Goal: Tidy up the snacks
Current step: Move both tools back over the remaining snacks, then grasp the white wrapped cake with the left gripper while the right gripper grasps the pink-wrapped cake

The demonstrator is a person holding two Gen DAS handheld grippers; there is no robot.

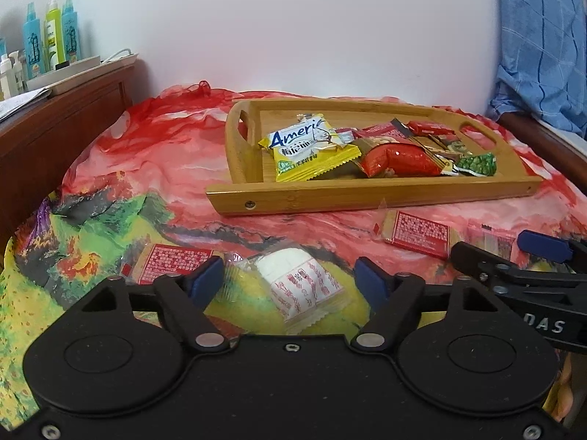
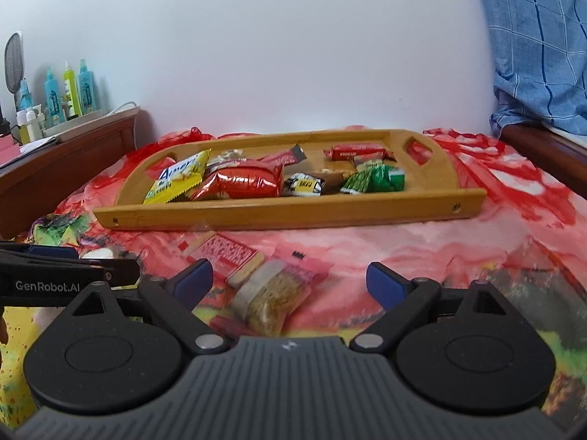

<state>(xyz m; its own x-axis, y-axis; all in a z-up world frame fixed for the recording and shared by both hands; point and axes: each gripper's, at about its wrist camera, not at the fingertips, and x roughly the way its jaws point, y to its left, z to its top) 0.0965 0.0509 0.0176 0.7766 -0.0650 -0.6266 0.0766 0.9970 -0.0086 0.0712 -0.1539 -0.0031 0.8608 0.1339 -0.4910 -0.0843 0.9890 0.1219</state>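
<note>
The left claw hangs low over a bright red, green and yellow cloth, its 2 blue-padded fingers spread apart and grasping nothing. Between the fingers, lying on the cloth, is a clear packet holding a white cake with red print; the pads do not press on it. At 9 o'clock of that cake lies a biscuit pack with a red label.

The right claw is likewise released, jaws wide, with nothing clenched. Between its fingers lies a clear packet of a grainy tan bar with a pink label, and just beyond that, at 11 o'clock, a second red-label biscuit pack. In the left wrist view the right claw enters at 3 o'clock.

Farther out, at 12 o'clock of both claws, a bamboo tray with cut-out handles sits on the cloth. Inside it are a yellow snack bag, a shiny red packet, green packets and a small red bar.

At 10 o'clock, bottles stand on a wooden headboard shelf. At 2 o'clock hangs blue checked fabric.
</note>
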